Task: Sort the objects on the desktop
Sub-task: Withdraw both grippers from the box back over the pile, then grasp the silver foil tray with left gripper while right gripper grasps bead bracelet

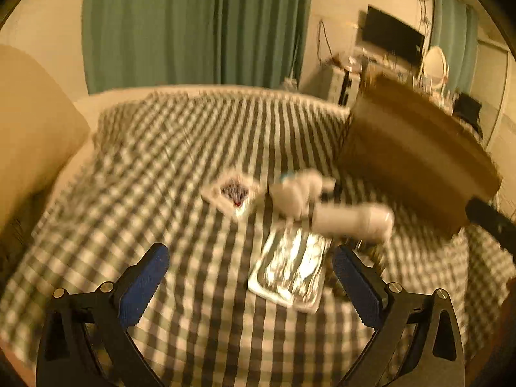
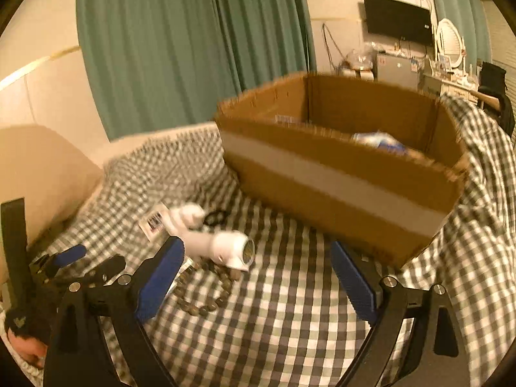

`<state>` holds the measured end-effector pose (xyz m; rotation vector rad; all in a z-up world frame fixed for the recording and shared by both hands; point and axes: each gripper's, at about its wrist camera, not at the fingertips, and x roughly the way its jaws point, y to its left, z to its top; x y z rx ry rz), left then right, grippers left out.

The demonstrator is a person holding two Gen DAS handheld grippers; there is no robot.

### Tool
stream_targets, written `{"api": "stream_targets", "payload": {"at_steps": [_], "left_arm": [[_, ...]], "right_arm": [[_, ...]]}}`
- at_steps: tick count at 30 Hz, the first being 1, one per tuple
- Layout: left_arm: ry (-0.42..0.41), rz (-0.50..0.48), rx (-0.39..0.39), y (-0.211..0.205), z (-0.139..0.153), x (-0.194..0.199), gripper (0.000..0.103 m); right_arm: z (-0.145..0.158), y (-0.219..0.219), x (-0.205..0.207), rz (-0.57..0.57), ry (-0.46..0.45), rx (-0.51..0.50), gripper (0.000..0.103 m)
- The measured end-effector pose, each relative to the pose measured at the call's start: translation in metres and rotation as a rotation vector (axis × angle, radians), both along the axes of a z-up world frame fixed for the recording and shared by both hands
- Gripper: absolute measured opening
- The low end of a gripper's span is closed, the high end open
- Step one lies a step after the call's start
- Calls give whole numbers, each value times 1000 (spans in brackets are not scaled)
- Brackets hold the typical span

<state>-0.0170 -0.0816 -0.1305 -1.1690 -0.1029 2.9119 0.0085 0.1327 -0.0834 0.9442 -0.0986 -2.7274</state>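
Observation:
On the checked cloth point(image 1: 200, 148) lie a silver foil packet point(image 1: 290, 267), a white hair-dryer-like device point(image 1: 351, 222), a white bottle point(image 1: 300, 193) and a small printed packet point(image 1: 233, 193). My left gripper point(image 1: 251, 277) hangs open above the cloth, with the foil packet just ahead between its blue pads, untouched. The right wrist view shows the white device point(image 2: 225, 245), a brown bead bracelet point(image 2: 206, 293), a barcoded packet point(image 2: 154, 222) and a black hair tie point(image 2: 214, 217). My right gripper point(image 2: 258, 277) is open and empty over bare cloth. The left gripper point(image 2: 64, 264) shows at the left.
An open cardboard box point(image 2: 338, 177) stands at the right on the cloth, with a blue-white packet point(image 2: 380, 140) inside. The same box point(image 1: 416, 154) rises right of the objects in the left wrist view. Green curtains hang behind. A person's hand point(image 2: 19, 329) is at the lower left.

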Motion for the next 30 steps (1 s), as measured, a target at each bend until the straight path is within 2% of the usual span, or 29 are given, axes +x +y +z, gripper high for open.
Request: {"api": "stream_targets", "payload": {"at_steps": [3,7,11,12,14,16,18,19,23,25,26,30], "left_arm": [[-46,-46,-48,9,-17,-10,103],[-83,-99,-66,21,-30,-26,103],[-129,-99,-106,26,-48,-41,103],[-148,-106,-103,25,-52,-44,103],[-192,-109,-48,21,-58,-49,103],[-208,-113,-4,18,-57,-50,98],[-214,-154,8,22,-57,-46,95],[-219,-182,3,26,-56,-43,95],[-191,-258,-103,48,-59,-34,95],[-191,-257,-81,45,-60,-34,89],[-185,-243,-59,42,-58,-34,72],[-187,-198,-4,29,-51,-33,70]], "right_arm": [[-10,-5,-10,0,-37,5,92],[-17,-11,-14,11,-53,14,92],[-23,-14,-11,25,-75,35,92],[-23,-14,-10,24,-78,34,92],[-25,-13,-10,23,-85,31,92],[-27,-12,-10,19,-94,29,92],[-29,-13,-11,19,-103,31,92],[-31,-14,-11,18,-107,34,92],[-34,-17,-11,25,-117,43,92],[-35,-19,-12,30,-122,47,92],[-36,-20,-12,33,-126,48,92],[-44,-28,-15,50,-150,49,92]]}}
